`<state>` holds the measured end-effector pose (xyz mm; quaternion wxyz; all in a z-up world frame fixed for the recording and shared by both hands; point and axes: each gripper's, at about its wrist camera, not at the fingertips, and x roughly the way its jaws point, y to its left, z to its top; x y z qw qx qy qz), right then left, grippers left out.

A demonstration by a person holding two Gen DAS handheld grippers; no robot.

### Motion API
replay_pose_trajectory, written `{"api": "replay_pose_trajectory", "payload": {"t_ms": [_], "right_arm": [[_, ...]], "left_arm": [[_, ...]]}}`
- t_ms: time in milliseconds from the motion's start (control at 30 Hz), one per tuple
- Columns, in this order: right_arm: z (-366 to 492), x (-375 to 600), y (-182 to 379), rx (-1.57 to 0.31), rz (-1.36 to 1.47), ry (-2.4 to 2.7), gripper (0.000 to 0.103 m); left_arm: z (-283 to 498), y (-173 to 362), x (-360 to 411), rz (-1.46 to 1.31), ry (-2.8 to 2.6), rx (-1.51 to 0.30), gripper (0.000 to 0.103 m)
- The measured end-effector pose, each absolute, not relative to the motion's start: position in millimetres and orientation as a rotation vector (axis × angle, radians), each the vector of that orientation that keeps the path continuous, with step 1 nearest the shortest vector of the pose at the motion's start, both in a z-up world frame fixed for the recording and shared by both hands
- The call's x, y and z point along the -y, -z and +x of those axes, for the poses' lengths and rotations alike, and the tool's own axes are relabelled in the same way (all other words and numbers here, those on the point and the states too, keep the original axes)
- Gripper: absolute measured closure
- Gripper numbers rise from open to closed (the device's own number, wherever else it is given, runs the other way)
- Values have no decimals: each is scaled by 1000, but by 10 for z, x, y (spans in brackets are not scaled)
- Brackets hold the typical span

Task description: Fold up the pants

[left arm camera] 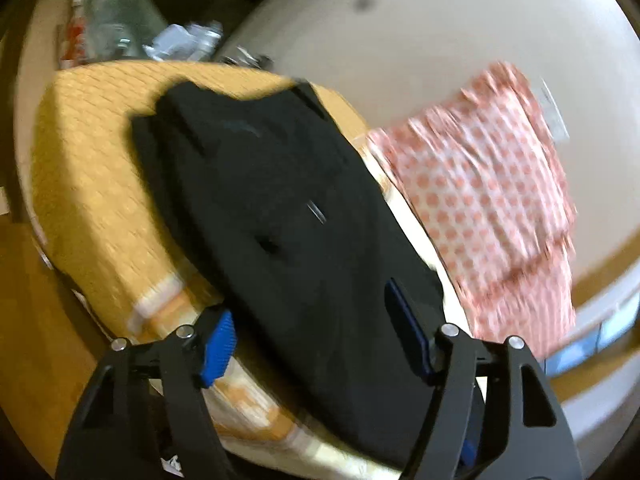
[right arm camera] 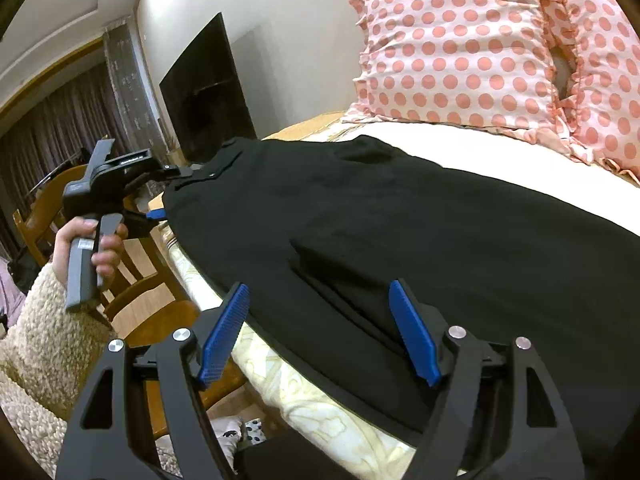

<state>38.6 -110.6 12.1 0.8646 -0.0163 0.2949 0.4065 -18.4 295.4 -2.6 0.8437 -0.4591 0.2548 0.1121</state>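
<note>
Pants: black pants lie spread flat on the bed, waistband at far end.
Right gripper: fingers apart, holding nothing, over near edge of pants.
Left gripper: fingers released wide, pants below them, w/o grip; left-view pic is blurred.
Pillow: dotted pink pillow beside pants, at bed head.
Hand: left hand holds gripper handle.

Black pants, pink-dotted white pillow, blue-padded gripper.

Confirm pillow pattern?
Ruffled fabric pillow: white with salmon-pink polka dots; sharpest in right wrist view.
</note>
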Motion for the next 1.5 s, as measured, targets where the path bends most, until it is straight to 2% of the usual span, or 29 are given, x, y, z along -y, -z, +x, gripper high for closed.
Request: {"api": "replay_pose_trajectory", "payload": {"t_ms": [200,233,267,300,367,467,667,867,967,1100,1267,1500], "right_arm": [[383,1319,-137,-587,5,-816,27],[390,1380,-140,-583,15,-799,24],[393,1429,-142,-578,23,-787,24],[396,1488,-146,-573,33,-774,24],[404,1640,-154,-563,57,-742,24],[419,1916,-182,-549,103,-690,24],[391,2545,-179,-524,224,-570,24],[294,3149,-141,-503,318,-436,24],[203,3421,-139,-488,349,-369,24],[144,3674,-105,-482,370,-291,24],[147,3907,21,-509,400,-221,24],[166,4018,36,-490,419,-181,24]], "left_arm": [[-63,22,-3199,-998,-304,-519,37],[-33,5,-3184,-969,-318,-536,44],[7,-42,-3140,-917,-347,-555,65],[9,-81,-3125,-877,-363,-562,78],[36,-193,-3065,-819,-366,-560,84],[72,-449,-2899,-721,-367,-546,86],[325,-1141,-2090,-447,-275,-493,87],[713,-1594,-401,-83,31,-463,88],[688,-1489,500,76,238,-471,88],[497,-909,1411,271,466,-570,89],[473,-321,1557,287,537,-728,91],[247,-462,1645,338,509,-638,91]]}}
